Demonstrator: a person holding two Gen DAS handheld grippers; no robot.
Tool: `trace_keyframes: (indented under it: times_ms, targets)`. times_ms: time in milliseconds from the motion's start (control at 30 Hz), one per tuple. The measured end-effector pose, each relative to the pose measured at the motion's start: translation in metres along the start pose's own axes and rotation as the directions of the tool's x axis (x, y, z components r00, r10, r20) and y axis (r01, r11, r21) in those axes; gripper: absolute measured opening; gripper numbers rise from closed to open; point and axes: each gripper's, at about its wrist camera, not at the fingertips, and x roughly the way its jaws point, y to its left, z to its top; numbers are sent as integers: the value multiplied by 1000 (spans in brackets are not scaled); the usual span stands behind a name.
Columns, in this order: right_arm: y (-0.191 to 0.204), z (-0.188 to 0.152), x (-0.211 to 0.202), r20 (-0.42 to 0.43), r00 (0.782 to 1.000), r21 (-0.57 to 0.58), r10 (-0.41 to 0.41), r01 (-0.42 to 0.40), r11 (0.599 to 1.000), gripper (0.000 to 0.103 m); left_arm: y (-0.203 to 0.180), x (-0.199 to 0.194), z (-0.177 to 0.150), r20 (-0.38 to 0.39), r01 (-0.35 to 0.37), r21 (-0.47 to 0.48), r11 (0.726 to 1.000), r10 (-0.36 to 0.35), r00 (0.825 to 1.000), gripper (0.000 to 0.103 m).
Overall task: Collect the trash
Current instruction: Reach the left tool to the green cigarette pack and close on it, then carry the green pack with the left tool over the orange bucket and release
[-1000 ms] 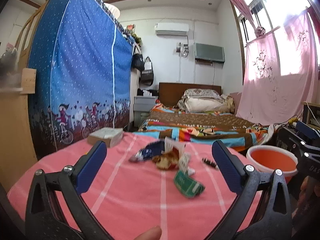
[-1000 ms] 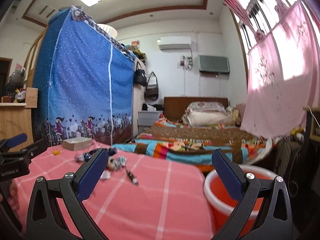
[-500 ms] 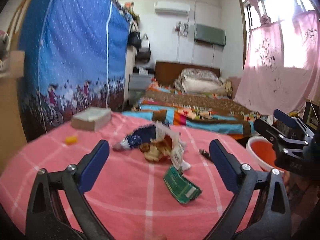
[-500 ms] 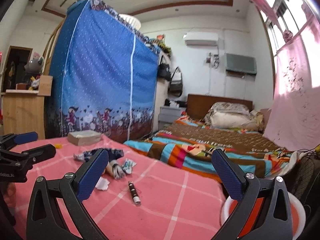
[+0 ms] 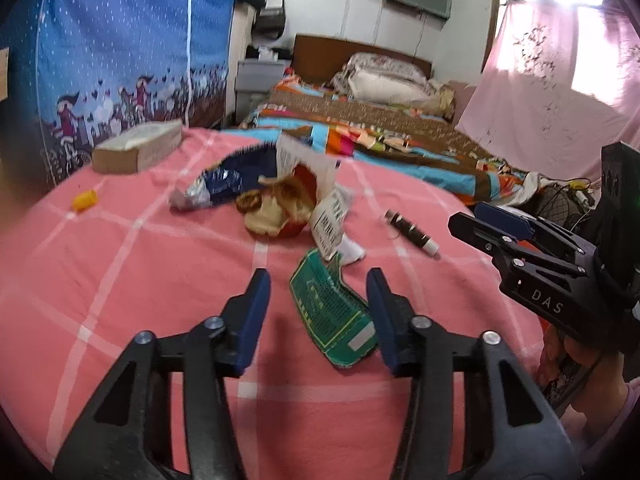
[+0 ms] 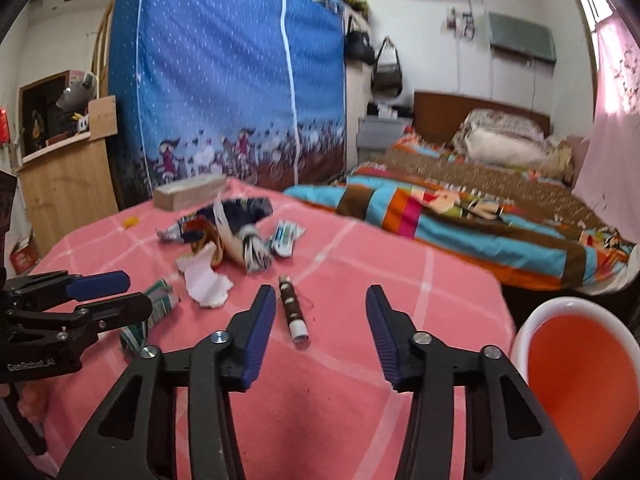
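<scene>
Trash lies on a pink checked tablecloth (image 5: pixel 120 264). A flat green wrapper (image 5: pixel 334 320) lies between the open fingers of my left gripper (image 5: pixel 318 292), not gripped. Behind it are a crumpled brown and red wrapper (image 5: pixel 280 208), a blue foil packet (image 5: pixel 228 184) and white paper scraps (image 5: pixel 334 224). A small brown tube (image 6: pixel 292 308) lies just ahead of my open right gripper (image 6: pixel 320 312), near its left finger; it also shows in the left wrist view (image 5: pixel 412 234).
An orange bucket with a white rim (image 6: pixel 576 368) stands beside the table at the right. A cardboard box (image 5: pixel 138 148) and a small orange cap (image 5: pixel 85 200) sit at the table's far left. A bed (image 6: pixel 460 200) and a blue wardrobe (image 6: pixel 224 80) lie beyond.
Both grippers have tilted down and moved closer to the table. The left now straddles the green wrapper; the right has come near the brown tube. Both jaws look narrower.
</scene>
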Motion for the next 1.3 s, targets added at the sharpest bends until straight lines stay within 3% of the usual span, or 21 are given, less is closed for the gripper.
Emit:
trace_keyframes:
  times_ms: [333, 467, 600, 900, 1033, 1167, 1300]
  targets:
    - [1, -4, 33, -176, 980, 50, 90, -83, 995, 25, -2, -1, -1, -9, 42, 5, 999, -42, 999, 26]
    - [1, -5, 35, -186, 978, 67, 93, -82, 994, 11, -1, -3, -2, -14, 51, -19, 999, -51, 999, 22]
    - [2, -7, 31, -165, 982, 75, 89, -78, 994, 9, 3, -7, -2, -18, 65, -46, 997, -66, 998, 19]
    - [2, -18, -8, -36, 998, 126, 57, -52, 991, 9, 1, -19, -5, 17, 94, -35, 995, -94, 995, 10]
    - [4, -17, -32, 68, 998, 107, 3, -11, 994, 9, -9, -22, -2, 47, 117, -13, 993, -117, 992, 9]
    - [3, -12, -58, 189, 979, 84, -72, 57, 995, 9, -31, -26, 9, 120, 166, 42, 985, -169, 978, 9]
    - [-5, -8, -85, 316, 936, 102, -156, 130, 986, 9, -60, -32, 27, 216, 214, 125, 969, -237, 947, 9]
